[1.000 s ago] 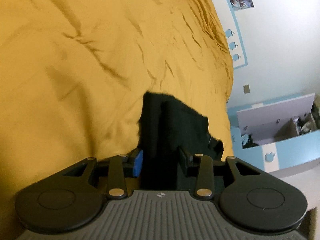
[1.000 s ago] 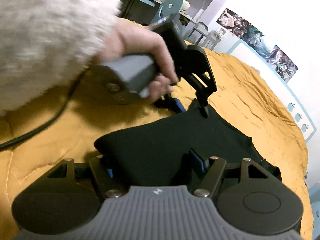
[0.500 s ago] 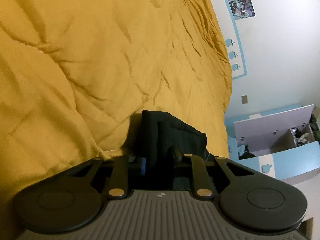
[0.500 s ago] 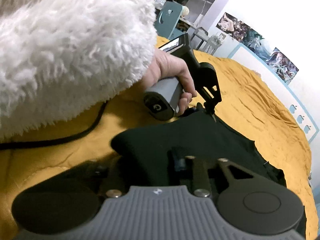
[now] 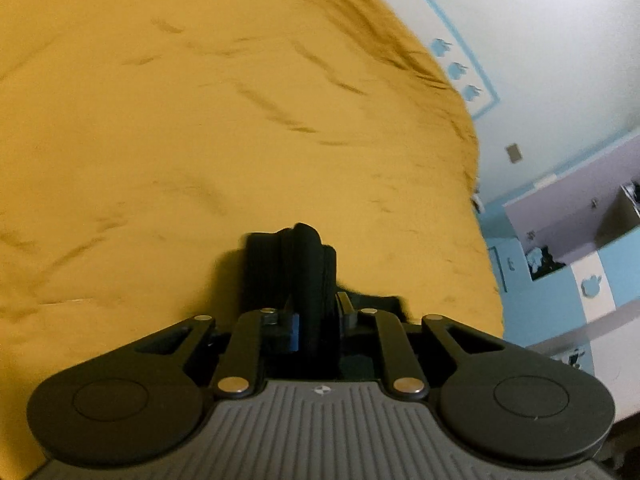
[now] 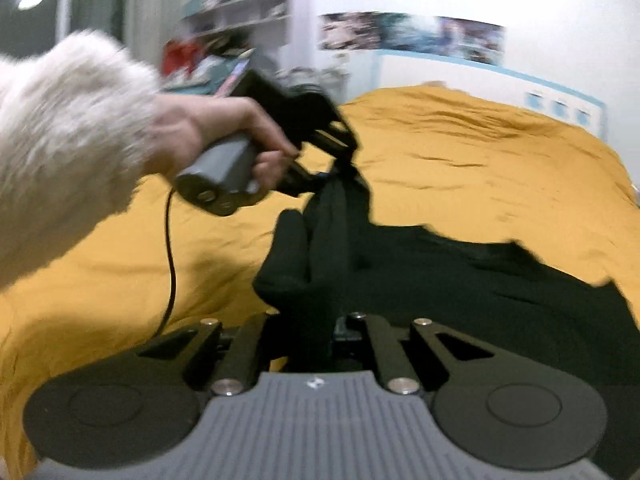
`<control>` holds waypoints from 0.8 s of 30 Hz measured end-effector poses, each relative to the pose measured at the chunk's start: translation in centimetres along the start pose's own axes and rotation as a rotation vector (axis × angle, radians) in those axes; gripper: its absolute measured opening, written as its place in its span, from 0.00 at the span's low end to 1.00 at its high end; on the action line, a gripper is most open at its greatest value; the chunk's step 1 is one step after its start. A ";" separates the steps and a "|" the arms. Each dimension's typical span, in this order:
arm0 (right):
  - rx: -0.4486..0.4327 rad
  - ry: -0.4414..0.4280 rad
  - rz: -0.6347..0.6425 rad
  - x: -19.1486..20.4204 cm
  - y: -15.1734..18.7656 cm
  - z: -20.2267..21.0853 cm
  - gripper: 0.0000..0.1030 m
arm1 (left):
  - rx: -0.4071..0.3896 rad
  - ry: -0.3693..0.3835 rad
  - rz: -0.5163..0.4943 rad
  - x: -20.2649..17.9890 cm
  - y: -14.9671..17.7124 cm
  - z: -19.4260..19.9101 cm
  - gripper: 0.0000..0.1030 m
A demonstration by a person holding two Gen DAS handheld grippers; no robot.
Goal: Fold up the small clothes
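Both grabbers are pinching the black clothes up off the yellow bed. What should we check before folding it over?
1. Left gripper shut on the black garment: ok.
2. Right gripper shut on it: ok.
3. Held edge lifted off the yellow bedspread: ok.
4. Held edge flat: not ok, it bunches into rolls.
5. Far end lying smooth: cannot tell, blurred.
6. Black cable away from the cloth: ok.

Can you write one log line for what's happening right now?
phase: lifting edge | left gripper: shut on black garment | right gripper: shut on black garment | surface: yellow bedspread
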State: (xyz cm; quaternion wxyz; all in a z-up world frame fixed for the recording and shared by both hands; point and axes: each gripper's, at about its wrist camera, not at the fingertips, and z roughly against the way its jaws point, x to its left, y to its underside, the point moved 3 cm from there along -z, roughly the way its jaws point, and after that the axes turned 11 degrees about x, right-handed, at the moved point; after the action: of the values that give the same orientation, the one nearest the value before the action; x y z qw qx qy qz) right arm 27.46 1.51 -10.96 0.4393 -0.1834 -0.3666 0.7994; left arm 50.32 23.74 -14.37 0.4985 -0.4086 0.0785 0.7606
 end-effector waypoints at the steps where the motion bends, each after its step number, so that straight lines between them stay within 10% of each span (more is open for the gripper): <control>1: -0.013 0.007 -0.039 -1.7 0.0 0.9 0.03 | 0.004 0.008 -0.020 -1.7 0.1 -0.7 0.17; 9: -0.097 0.072 -0.338 -14.3 2.9 7.1 0.03 | 0.048 0.075 -0.179 -14.9 2.8 -10.2 0.17; 24: -0.032 0.106 -0.737 -28.9 13.1 6.1 0.03 | 0.204 -0.026 -0.277 -21.0 8.0 -23.9 0.12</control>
State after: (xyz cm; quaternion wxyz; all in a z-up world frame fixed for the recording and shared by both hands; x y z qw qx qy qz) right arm 32.07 -29.76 -17.54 0.7130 -0.0870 -0.3974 0.5710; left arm 60.29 -7.36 -17.63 0.6385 -0.3528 0.0917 0.6778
